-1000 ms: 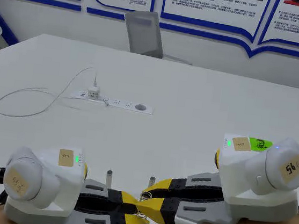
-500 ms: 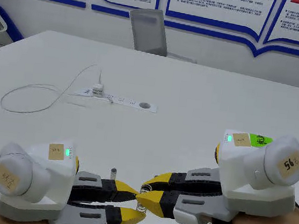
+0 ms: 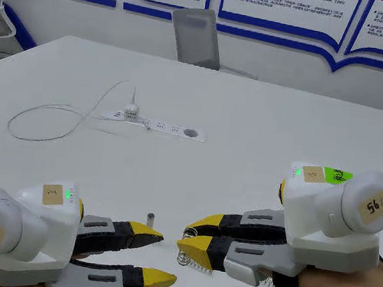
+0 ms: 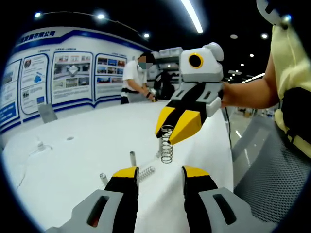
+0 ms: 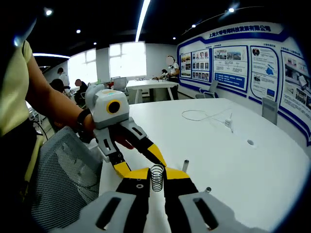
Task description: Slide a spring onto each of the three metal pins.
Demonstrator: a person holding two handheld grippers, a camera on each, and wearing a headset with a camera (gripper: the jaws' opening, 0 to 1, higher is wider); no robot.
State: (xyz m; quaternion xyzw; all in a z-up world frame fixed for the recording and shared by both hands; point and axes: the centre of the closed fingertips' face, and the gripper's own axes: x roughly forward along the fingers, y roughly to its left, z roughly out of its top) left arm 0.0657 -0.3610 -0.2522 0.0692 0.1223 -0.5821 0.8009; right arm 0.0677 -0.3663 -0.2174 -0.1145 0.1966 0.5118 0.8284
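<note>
The right gripper (image 3: 186,236) has its jaws drawn narrow onto a spring (image 3: 183,256), pinching it near its upper coils so that most of the coil hangs free below the yellow tips. That grip looks deliberate: the open lower end is left clear to go over a pin, and the axis hangs close to vertical, as the left gripper view shows.

An upright pin (image 4: 132,158) stands on the white worktop (image 3: 245,156), to the left of the held spring and a little farther off, apart from it. A shorter pin (image 4: 103,178) stands left of that one, and a loose spring (image 4: 147,171) lies on its side on the worktop between the upright pin and the held one. Whether a third pin stands behind the hanging coil is too small to tell.

The left gripper (image 3: 161,256) is spread wide and holds nothing, its tips low over the near left of the worktop, just short of the pins. It seems parked there to leave the pins clear, or to be ready to steady one.

No pin visibly wears a spring, so the task looks to be at its start. The next move would call for bringing the coil's open end squarely above the upright pin before lowering, since a tilted spring would likely catch on the pin's top.
</note>
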